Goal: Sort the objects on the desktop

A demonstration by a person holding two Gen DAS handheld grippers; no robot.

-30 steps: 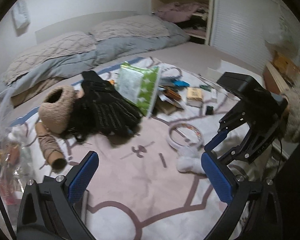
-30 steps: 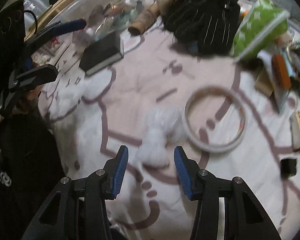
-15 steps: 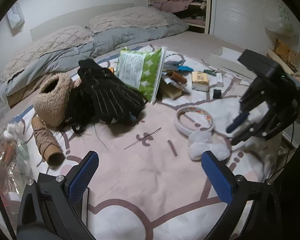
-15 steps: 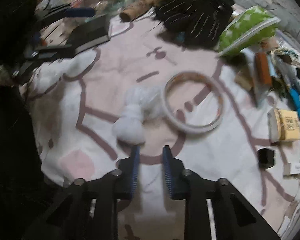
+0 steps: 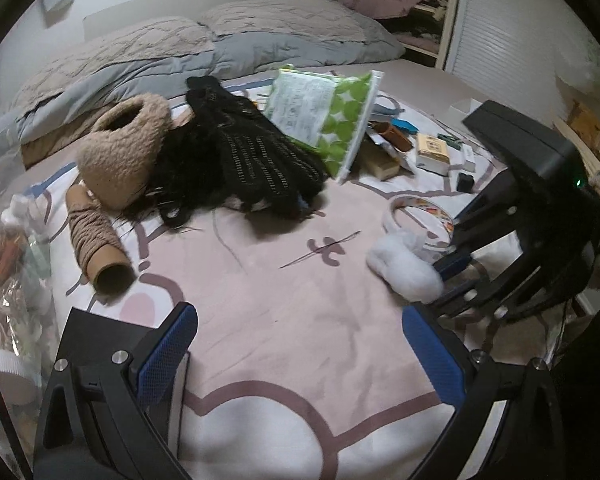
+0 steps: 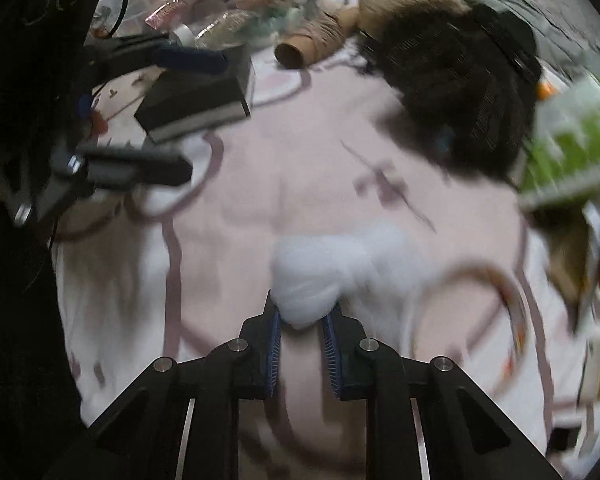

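A white cotton wad [image 6: 304,280] lies on the pink patterned bedspread [image 5: 284,320], next to a tape ring [image 5: 420,216]. My right gripper [image 6: 302,320] is shut on the near end of the wad; it also shows in the left wrist view [image 5: 448,276], at the wad [image 5: 404,272]. My left gripper [image 5: 300,348] is open and empty, low over the bedspread's near part. Black gloves [image 5: 260,160], a tan fuzzy pouch [image 5: 124,152], a twine roll [image 5: 96,244] and a green packet [image 5: 324,116] lie further back.
Small boxes, a tube and pens [image 5: 420,144] are scattered at the back right. A clear bag of items [image 5: 8,264] sits at the left edge. A dark box [image 6: 196,100] lies near the left gripper in the right wrist view. Pillows [image 5: 180,48] are behind.
My right gripper has moved forward to the white wad and closed its fingers on it. The left gripper has shifted slightly and stays open.
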